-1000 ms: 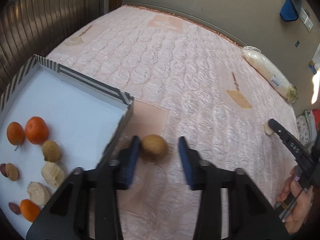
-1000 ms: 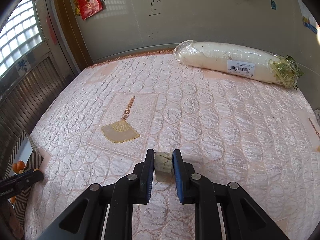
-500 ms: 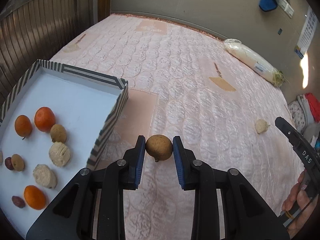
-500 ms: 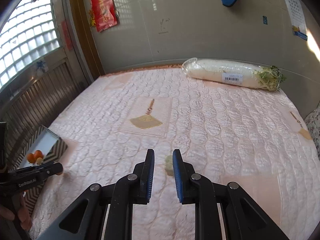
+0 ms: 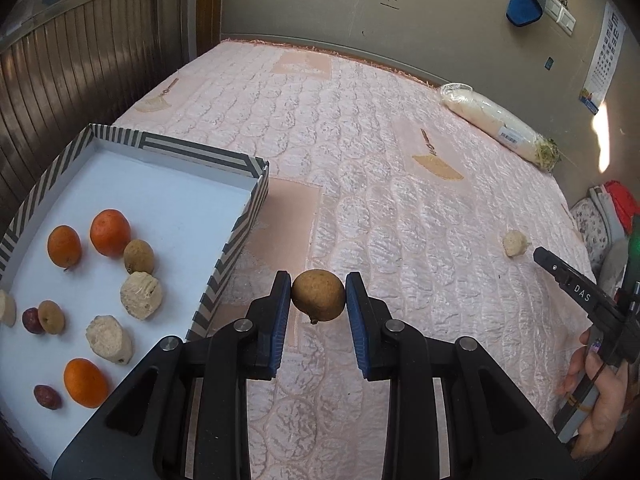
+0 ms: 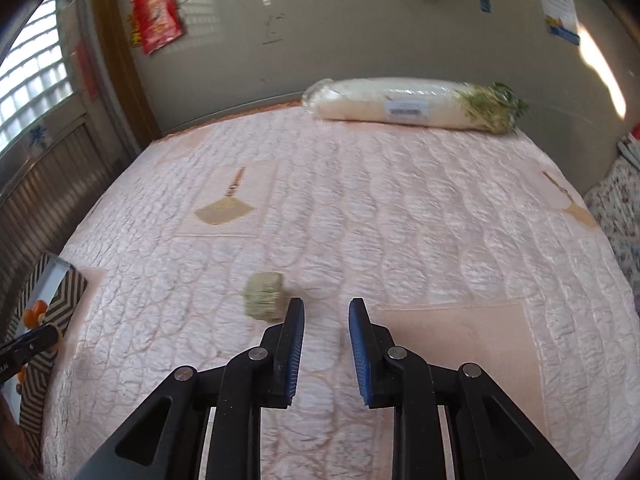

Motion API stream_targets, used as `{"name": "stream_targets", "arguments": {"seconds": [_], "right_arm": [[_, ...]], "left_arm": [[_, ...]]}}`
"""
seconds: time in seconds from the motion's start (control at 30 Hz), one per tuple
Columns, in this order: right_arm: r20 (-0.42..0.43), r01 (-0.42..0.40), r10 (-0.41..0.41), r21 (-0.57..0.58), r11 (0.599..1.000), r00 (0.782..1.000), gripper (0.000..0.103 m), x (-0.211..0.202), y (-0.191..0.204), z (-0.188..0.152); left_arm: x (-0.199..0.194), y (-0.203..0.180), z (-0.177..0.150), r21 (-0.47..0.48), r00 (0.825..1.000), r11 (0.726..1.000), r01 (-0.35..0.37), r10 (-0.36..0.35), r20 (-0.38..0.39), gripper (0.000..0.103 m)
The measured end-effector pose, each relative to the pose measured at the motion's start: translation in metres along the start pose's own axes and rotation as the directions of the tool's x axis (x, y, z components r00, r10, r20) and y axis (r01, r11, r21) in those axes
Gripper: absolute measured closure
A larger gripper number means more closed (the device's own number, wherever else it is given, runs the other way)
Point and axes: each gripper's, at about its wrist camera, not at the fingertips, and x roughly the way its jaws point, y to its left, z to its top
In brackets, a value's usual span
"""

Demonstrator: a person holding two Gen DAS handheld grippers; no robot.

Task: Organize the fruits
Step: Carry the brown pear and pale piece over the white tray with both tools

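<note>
My left gripper (image 5: 318, 298) is shut on a round brown fruit (image 5: 318, 294) and holds it above the pink quilted bed, just right of a striped box (image 5: 236, 224). The box holds several oranges (image 5: 110, 232), brown fruits, pale chunks and dark red fruits. My right gripper (image 6: 326, 332) is open and empty. A pale cut chunk (image 6: 264, 295) lies on the bed just left of its left finger. The same chunk (image 5: 514, 242) shows in the left wrist view, beside the right gripper's tip (image 5: 540, 257).
A long plastic-wrapped white radish (image 6: 412, 104) lies at the bed's far edge by the wall; it also shows in the left wrist view (image 5: 500, 128). The box corner (image 6: 52, 284) shows at the right wrist view's left. Folded cloth (image 5: 608, 216) lies off the bed's right side.
My left gripper closed on the brown fruit and lifted it off the bed. My right gripper let go of the pale chunk, rose and now stands open to its right.
</note>
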Motion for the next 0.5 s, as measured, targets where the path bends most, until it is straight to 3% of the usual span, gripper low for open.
{"name": "stream_targets", "arguments": {"seconds": [0.07,0.2,0.3,0.37,0.4,0.43,0.5], "right_arm": [[0.009,-0.049,0.049,-0.004,0.999,0.999,0.08,-0.004,-0.001,0.0],[0.029,-0.097,0.099,-0.044,0.994,0.995,0.063,-0.006,0.017,0.004],[-0.001,-0.095,0.095,-0.081,0.992,0.995,0.063,0.006,0.033,0.005],[-0.028,-0.091,0.089,-0.086,0.992,0.996,0.064,0.016,0.038,0.004],[-0.044,-0.097,0.093,-0.084,0.992,0.995,0.077,0.022,0.038,0.003],[-0.058,-0.084,0.079,-0.087,0.993,0.995,0.082,0.028,0.039,0.002],[-0.047,-0.082,0.078,-0.09,0.993,0.996,0.084,0.025,0.038,0.0]], "left_arm": [[0.001,0.0,0.001,-0.001,1.0,1.0,0.002,-0.002,-0.001,0.075],[0.003,-0.002,-0.001,0.001,1.0,1.0,0.011,-0.011,-0.012,0.076],[0.003,-0.003,-0.002,0.009,1.0,1.0,0.009,-0.009,-0.013,0.075],[0.003,-0.003,-0.003,0.007,1.0,1.0,0.011,-0.011,-0.016,0.075],[0.003,-0.003,-0.003,0.007,1.0,1.0,0.011,-0.011,-0.016,0.076],[0.002,-0.003,-0.003,0.007,1.0,1.0,0.012,-0.012,-0.016,0.076],[0.002,-0.003,-0.003,0.007,1.0,1.0,0.014,-0.014,-0.015,0.075]]}}
